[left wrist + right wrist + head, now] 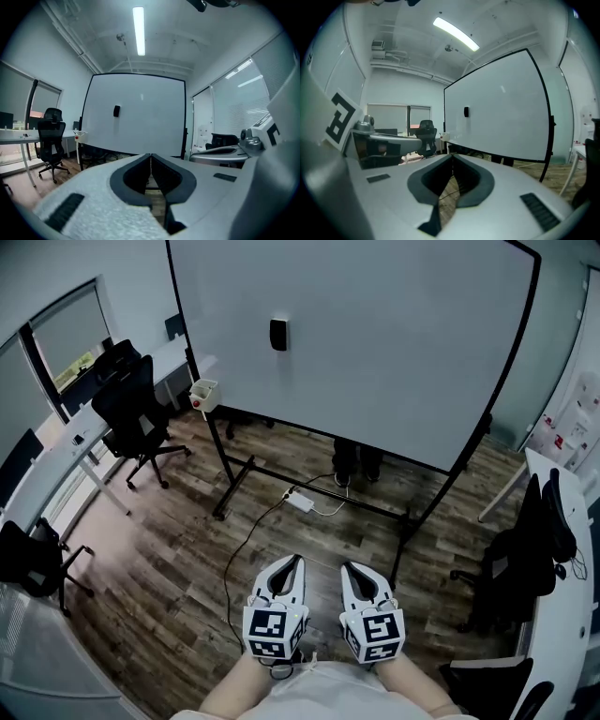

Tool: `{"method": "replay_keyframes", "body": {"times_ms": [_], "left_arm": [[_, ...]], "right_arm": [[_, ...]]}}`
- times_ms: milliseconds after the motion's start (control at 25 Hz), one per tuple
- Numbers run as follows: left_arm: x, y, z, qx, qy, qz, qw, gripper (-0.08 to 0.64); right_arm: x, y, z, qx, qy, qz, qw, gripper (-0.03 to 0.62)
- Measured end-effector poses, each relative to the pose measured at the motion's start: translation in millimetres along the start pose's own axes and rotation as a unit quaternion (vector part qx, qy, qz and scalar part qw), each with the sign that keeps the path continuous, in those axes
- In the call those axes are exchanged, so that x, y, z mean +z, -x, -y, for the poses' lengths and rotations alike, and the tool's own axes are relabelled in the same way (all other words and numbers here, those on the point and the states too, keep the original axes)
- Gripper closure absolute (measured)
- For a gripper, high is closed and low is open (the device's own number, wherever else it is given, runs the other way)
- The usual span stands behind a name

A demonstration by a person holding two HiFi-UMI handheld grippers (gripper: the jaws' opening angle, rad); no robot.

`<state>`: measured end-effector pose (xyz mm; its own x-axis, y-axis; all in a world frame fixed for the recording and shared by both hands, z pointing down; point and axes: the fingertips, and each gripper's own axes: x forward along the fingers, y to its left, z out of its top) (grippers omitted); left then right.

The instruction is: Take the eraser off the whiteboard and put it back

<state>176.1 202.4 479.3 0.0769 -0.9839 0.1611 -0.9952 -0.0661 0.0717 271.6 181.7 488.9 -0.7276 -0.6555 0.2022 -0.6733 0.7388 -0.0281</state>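
Note:
A small black eraser (278, 335) sticks upright on the upper left part of a large whiteboard (394, 362) on a black wheeled stand. The eraser (116, 111) also shows in the left gripper view, and the eraser (466, 111) in the right gripper view, far ahead of the jaws. My left gripper (298, 562) and right gripper (347, 567) are held side by side low in the head view, well short of the board. Both are shut, jaw tips touching, with nothing between them.
A white cable and power strip (300, 501) lie on the wood floor under the board. Someone's shoes (356, 463) show behind the board. Black office chairs (139, 413) and desks stand at the left. A chair (520, 563) and white table stand at the right.

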Motion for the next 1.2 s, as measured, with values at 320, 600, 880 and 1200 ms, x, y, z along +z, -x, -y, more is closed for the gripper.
{"method": "replay_keyframes", "body": {"times_ms": [320,600,880,1200], "left_arm": [[25,-48,-126,-0.025,0.000,-0.005,0.9997,0.541],[45,-84,-222,-0.031,-0.016,-0.003,0.9994,0.541],[48,-128,-266,-0.041,-0.010,-0.008,0.9991,0.541],[62,-215,-287,-0.046,-0.012,-0.009,0.9988,0.541]], "right_arm": [[35,-119,-35,-0.033,-0.006,-0.003,0.999,0.565],[52,-216,-61,-0.047,-0.012,-0.001,0.999,0.565],[53,-281,-49,-0.058,-0.016,-0.020,0.998,0.565],[74,-354,7,-0.062,-0.022,-0.005,0.998,0.565]]}}
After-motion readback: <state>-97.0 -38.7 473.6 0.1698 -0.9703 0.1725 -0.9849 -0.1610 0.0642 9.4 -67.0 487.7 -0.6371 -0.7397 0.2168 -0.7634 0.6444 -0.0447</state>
